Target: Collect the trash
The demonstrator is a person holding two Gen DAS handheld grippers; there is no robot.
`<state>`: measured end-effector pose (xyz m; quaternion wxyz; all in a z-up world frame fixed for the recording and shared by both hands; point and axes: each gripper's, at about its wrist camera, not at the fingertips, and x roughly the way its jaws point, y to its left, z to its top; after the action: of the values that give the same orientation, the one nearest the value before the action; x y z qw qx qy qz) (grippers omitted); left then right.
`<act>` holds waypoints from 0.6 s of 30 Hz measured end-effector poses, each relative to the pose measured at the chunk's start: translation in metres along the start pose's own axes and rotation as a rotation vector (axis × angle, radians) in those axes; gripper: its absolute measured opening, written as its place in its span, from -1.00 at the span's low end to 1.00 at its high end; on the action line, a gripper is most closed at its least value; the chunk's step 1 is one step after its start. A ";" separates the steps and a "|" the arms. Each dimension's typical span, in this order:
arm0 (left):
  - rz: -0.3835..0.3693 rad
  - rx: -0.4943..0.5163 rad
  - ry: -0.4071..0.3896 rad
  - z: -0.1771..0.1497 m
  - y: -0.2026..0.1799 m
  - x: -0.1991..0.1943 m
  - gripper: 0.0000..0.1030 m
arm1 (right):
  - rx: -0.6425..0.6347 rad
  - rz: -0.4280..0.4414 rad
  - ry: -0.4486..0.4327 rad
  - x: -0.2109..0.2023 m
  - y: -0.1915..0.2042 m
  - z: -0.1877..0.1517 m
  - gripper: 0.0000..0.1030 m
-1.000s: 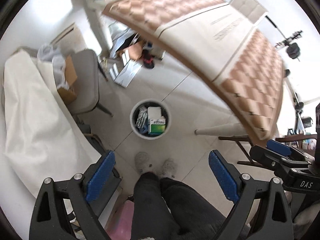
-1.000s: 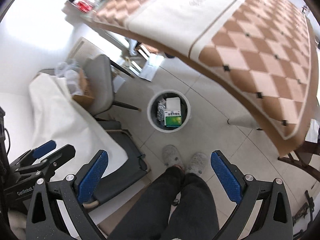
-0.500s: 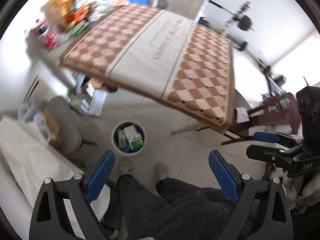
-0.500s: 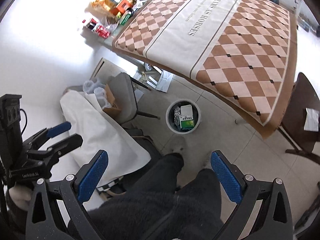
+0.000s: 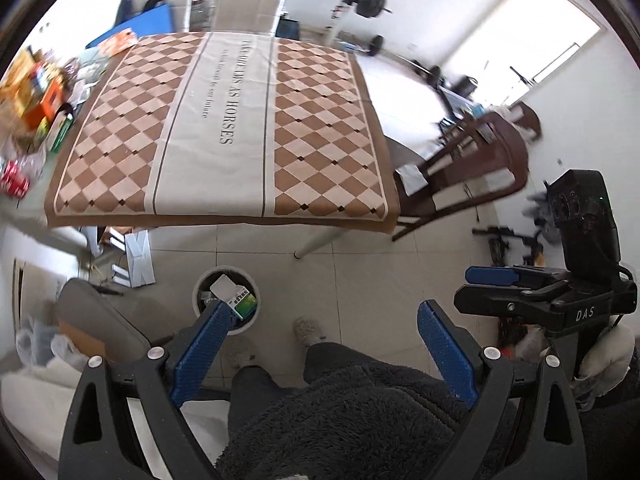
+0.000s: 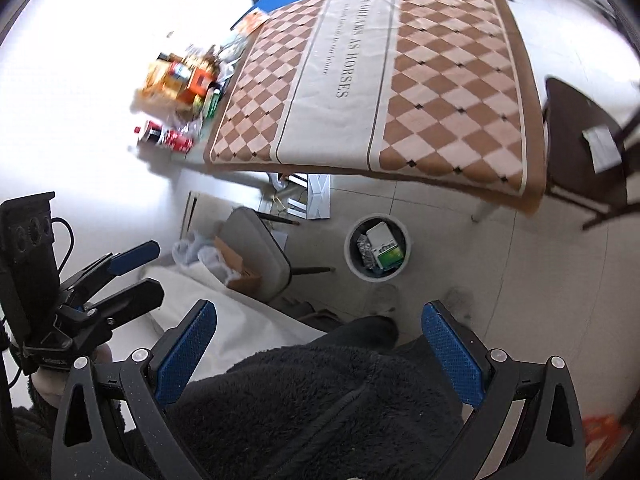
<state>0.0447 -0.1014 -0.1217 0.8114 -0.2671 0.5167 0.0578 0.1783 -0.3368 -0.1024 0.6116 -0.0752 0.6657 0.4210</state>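
Note:
A round grey trash bin (image 6: 378,247) stands on the tiled floor in front of the table; it holds a green-and-white box (image 6: 387,254) and other packaging. It also shows in the left wrist view (image 5: 204,284). My left gripper (image 5: 324,346) is open and empty, held high above the floor and my legs. My right gripper (image 6: 324,346) is open and empty, also high. Each gripper shows in the other's view, the right gripper (image 5: 504,284) to the right, the left gripper (image 6: 128,272) to the left. Assorted packages and cans (image 6: 180,84) lie on the table's left end.
A table with a brown checkered cloth (image 5: 224,128) fills the upper middle. A grey chair (image 6: 260,256) with a cardboard box stands left of the bin. A dark wooden chair (image 5: 472,172) is right of the table. White cloth (image 6: 224,328) covers furniture at lower left.
Both grippers have risen and tilted up: the bin has shrunk and slid down in view, and the whole tabletop now shows. Both stay open and empty.

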 end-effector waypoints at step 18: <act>-0.066 0.032 0.042 -0.018 0.022 -0.012 1.00 | 0.136 0.021 -0.039 0.010 0.022 -0.048 1.00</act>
<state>0.0164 -0.0895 -0.1257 0.8061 -0.2720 0.5253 0.0169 0.1263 -0.3503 -0.1055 0.6235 -0.0184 0.6815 0.3827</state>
